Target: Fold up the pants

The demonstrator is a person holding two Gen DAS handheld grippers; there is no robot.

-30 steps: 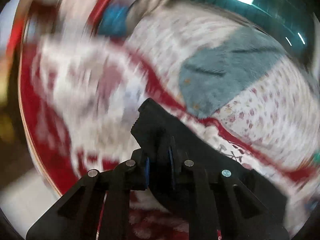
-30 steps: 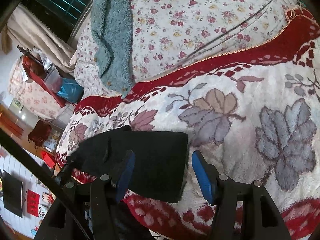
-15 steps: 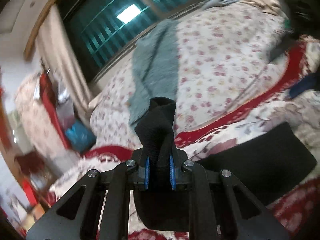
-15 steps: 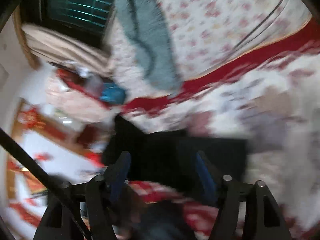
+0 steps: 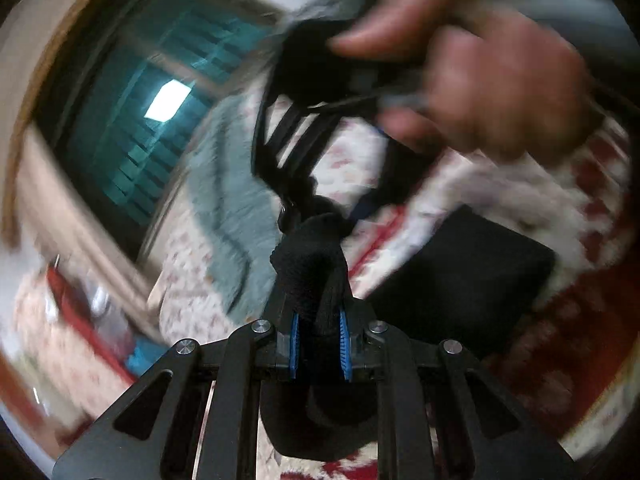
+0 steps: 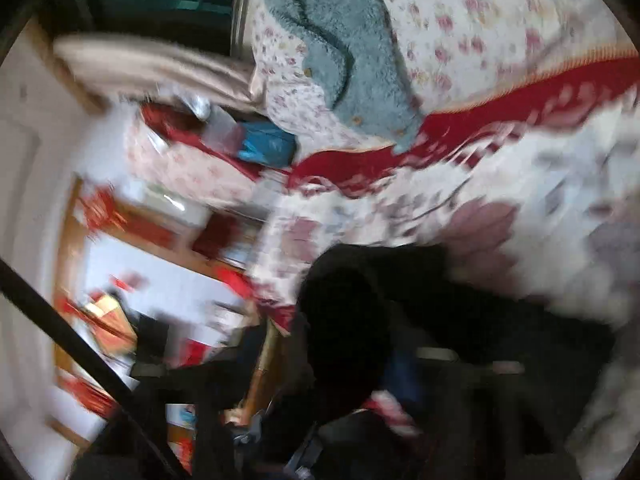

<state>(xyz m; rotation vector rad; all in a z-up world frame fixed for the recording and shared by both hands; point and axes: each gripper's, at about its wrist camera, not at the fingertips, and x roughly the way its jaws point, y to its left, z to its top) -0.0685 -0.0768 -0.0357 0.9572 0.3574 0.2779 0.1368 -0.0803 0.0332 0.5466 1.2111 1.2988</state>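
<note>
Left gripper (image 5: 319,340) clamping black pants (image 5: 312,268)

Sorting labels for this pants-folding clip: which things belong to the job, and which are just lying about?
Job:
black pants
left gripper, shut on a bunch of the pants
right gripper, jaws just been closing

Lying about:
teal fleece garment
floral bedspread
blue bag

A home bedroom: a bed (image 6: 500,32) under a small-flowered sheet, a red-and-white leaf-patterned blanket (image 6: 552,184) over its near part. Beyond the bed, a beige curtain (image 6: 152,68) beside a dark window (image 5: 132,128).
</note>
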